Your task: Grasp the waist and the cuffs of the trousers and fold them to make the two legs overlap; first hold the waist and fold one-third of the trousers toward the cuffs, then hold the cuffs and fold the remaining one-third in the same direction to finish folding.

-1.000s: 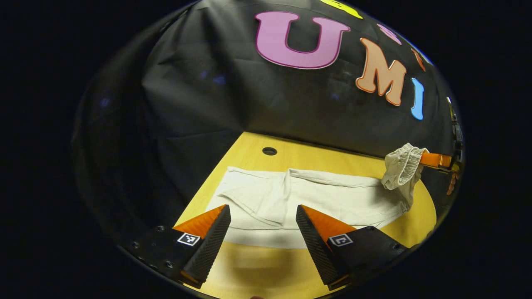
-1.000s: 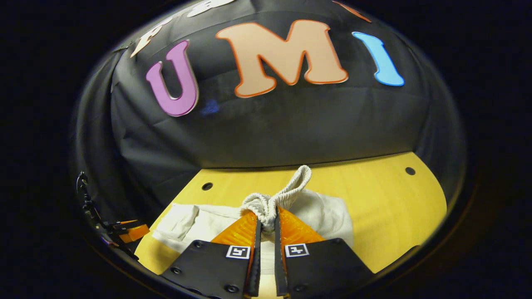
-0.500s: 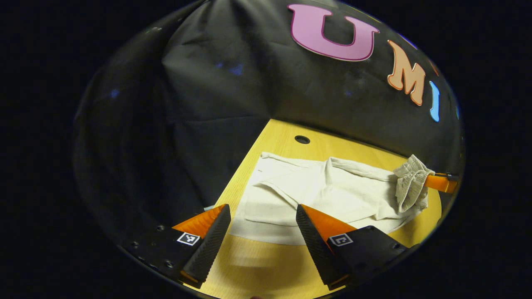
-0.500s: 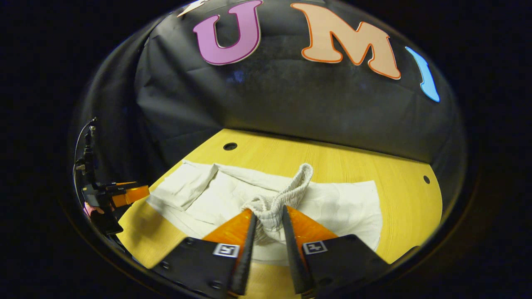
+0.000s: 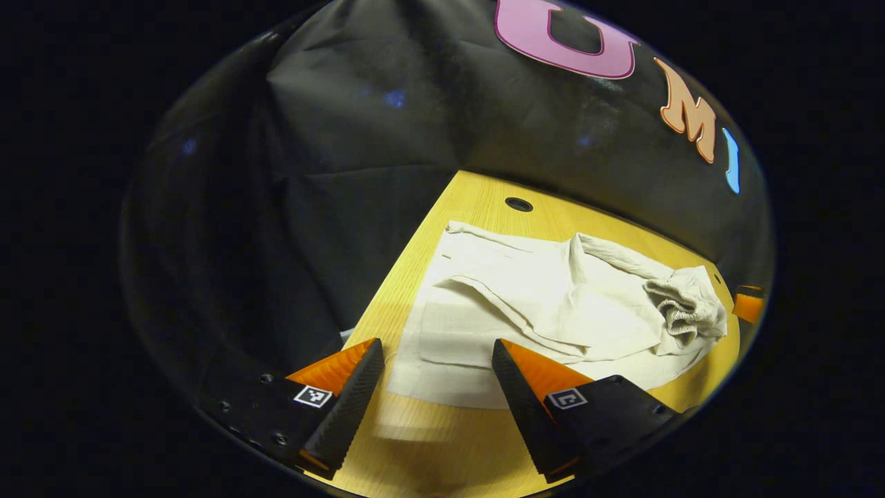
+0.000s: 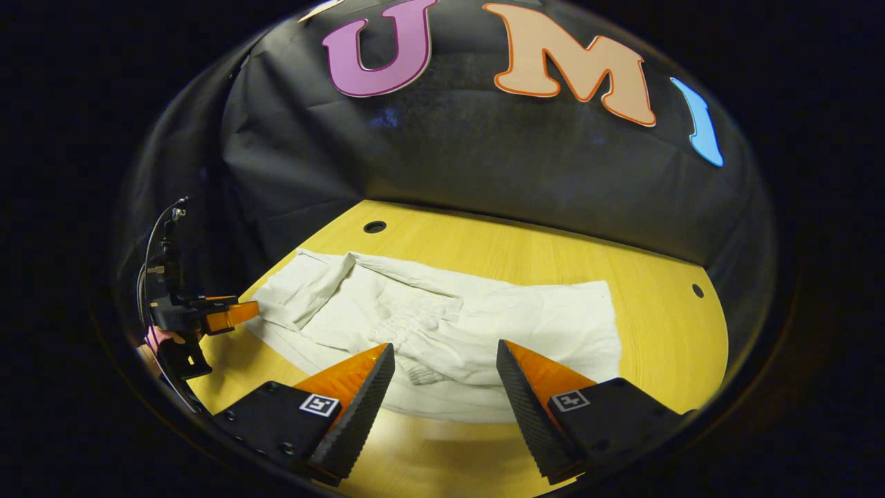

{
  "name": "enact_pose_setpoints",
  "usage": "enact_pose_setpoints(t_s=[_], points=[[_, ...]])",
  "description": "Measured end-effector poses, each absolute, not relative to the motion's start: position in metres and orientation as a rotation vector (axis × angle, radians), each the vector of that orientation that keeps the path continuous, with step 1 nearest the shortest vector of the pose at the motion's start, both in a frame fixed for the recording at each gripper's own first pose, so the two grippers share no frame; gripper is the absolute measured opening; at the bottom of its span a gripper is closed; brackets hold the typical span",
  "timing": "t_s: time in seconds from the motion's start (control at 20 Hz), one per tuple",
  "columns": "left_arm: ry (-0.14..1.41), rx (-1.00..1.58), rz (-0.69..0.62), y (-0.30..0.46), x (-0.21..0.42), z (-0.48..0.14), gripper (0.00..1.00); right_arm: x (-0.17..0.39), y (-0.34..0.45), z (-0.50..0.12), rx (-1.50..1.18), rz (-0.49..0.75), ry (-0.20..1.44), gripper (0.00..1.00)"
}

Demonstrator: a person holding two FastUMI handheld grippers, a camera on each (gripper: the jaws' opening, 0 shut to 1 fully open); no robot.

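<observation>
Pale cream trousers [image 5: 553,304] lie along the yellow wooden table [image 5: 442,449]. The elastic waist [image 5: 684,308] rests bunched on the legs, folded back toward the cuffs. In the left gripper view, my left gripper [image 5: 435,398] is open just short of the cuff end [image 5: 432,360], holding nothing. In the right gripper view, my right gripper [image 6: 442,398] is open, its fingers apart above the near edge of the trousers [image 6: 484,325], with the gathered waist [image 6: 422,335] lying free just ahead. The left gripper [image 6: 225,315] shows at the left by the cuffs.
The table has round holes near its back edge [image 6: 374,226] and at the right [image 6: 693,290]. The black booth cloth hangs close behind the table. Bare wood lies right of the trousers [image 6: 664,332]. A hand [image 6: 157,340] holds the left gripper.
My right gripper lowered the waist onto the legs and opened, letting it go. The left gripper stayed open and swung toward the cuff end.
</observation>
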State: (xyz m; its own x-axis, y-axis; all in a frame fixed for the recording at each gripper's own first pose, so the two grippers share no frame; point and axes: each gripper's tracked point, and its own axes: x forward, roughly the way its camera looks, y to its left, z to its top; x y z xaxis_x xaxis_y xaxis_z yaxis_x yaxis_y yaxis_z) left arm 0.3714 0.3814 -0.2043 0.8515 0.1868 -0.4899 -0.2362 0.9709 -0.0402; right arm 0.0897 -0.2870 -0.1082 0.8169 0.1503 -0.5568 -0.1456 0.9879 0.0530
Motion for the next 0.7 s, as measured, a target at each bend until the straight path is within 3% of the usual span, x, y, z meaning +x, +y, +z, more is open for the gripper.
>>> enact_pose_setpoints(t_s=[0.35, 0.45, 0.5, 0.65, 0.7], points=[[0.533, -0.06, 0.27, 0.389, 0.377, -0.211, 0.93, 0.079, -0.334, -0.114, 0.052, 0.043, 0.6, 0.96], [0.548, -0.014, 0.294, 0.395, 0.375, -0.214, 0.83, 0.077, -0.345, -0.113, 0.066, 0.016, 0.596, 0.94], [0.541, -0.013, 0.29, 0.394, 0.378, -0.213, 0.71, 0.075, -0.351, -0.113, 0.065, 0.004, 0.594, 0.96], [0.551, -0.007, 0.264, 0.382, 0.383, -0.214, 0.53, 0.064, -0.37, -0.113, 0.066, -0.029, 0.602, 0.96], [0.554, -0.003, 0.255, 0.378, 0.385, -0.214, 0.38, 0.062, -0.376, -0.113, 0.07, -0.042, 0.603, 0.94]])
